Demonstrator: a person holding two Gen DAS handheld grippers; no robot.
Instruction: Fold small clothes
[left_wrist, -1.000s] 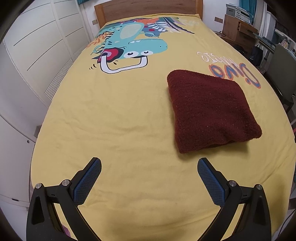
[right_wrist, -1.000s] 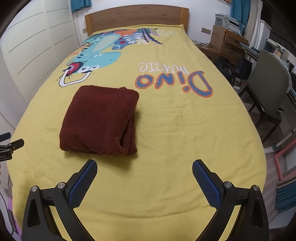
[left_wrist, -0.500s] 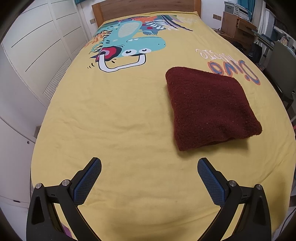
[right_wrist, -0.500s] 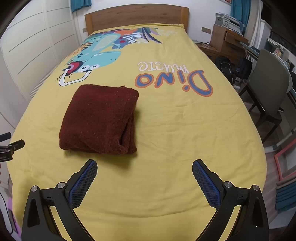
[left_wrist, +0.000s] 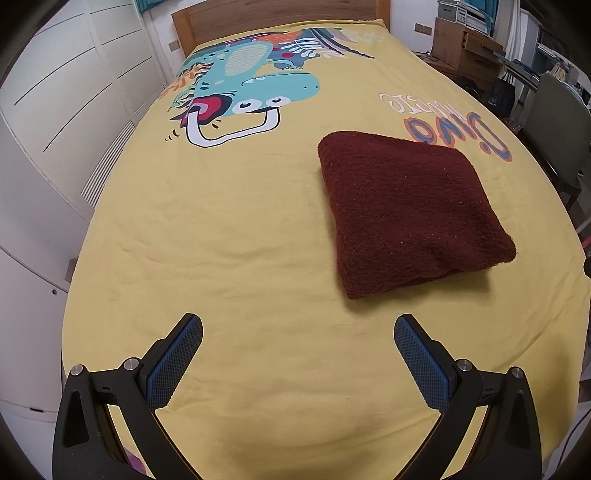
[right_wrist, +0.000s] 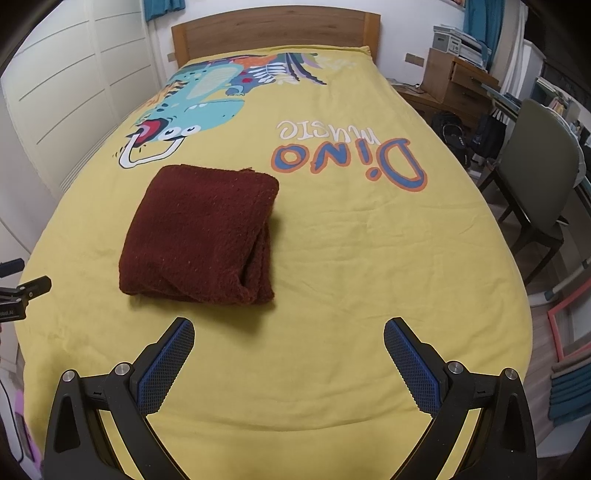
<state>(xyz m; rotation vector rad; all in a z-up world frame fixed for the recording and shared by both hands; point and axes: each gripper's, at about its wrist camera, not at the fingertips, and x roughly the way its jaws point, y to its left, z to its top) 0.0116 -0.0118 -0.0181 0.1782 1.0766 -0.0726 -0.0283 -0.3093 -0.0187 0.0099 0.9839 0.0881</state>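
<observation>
A dark red fuzzy garment (left_wrist: 410, 214) lies folded into a thick square on the yellow bed cover (left_wrist: 240, 229). It also shows in the right wrist view (right_wrist: 201, 236), with its layered open edges on the right side. My left gripper (left_wrist: 298, 354) is open and empty, above the cover just short of the garment and to its left. My right gripper (right_wrist: 289, 354) is open and empty, just short of the garment and to its right. Part of the left gripper (right_wrist: 22, 291) shows at the left edge of the right wrist view.
The bed cover (right_wrist: 369, 240) carries a dinosaur print and "Dino music" lettering. A wooden headboard (right_wrist: 273, 31) is at the far end. White wardrobe doors (left_wrist: 55, 129) run along the left. A chair (right_wrist: 532, 173), desk and bags stand to the right.
The left wrist view has shifted slightly, so the garment sits a little lower and nearer. The right wrist view is nearly unchanged. Both grippers stay open.
</observation>
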